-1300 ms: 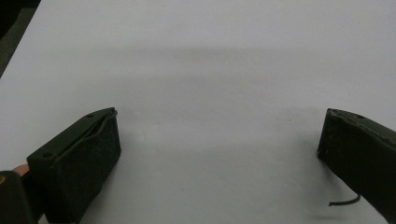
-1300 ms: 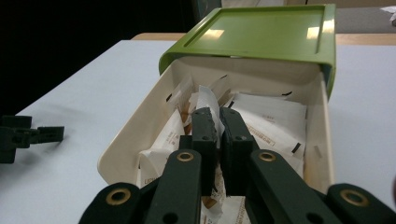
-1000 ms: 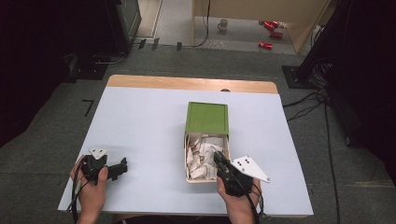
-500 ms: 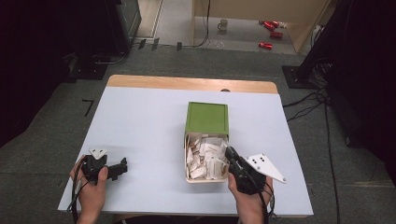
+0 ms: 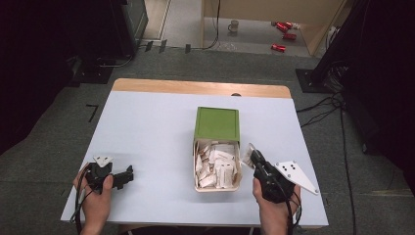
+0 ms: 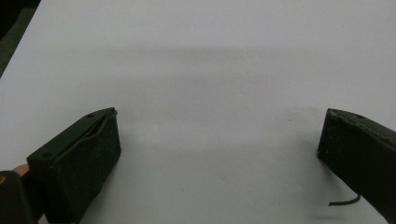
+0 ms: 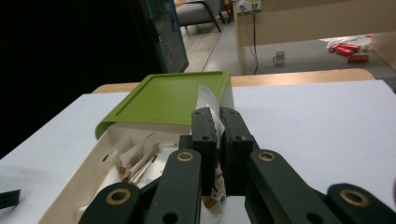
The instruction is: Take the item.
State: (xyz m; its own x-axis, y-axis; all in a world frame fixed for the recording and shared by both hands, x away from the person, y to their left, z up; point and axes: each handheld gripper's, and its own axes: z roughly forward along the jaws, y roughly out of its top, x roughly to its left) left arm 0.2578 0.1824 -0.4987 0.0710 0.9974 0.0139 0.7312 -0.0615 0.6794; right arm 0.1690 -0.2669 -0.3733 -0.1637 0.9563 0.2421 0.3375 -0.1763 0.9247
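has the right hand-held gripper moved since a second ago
Yes. The right hand-held gripper, shut on a packet, has moved to the right, from over the open box to just outside its right wall.

Even overhead light brightens the pale blue tabletop (image 5: 147, 127); frame edges sink into darkness, pictures slightly soft.

Most of the packet (image 7: 208, 105) is squeezed out of sight between the right gripper (image 7: 218, 122)'s jaws. The green lid (image 5: 217, 123) covers the box (image 5: 196, 183)'s far half, and any print on the packets inside is too small to read.
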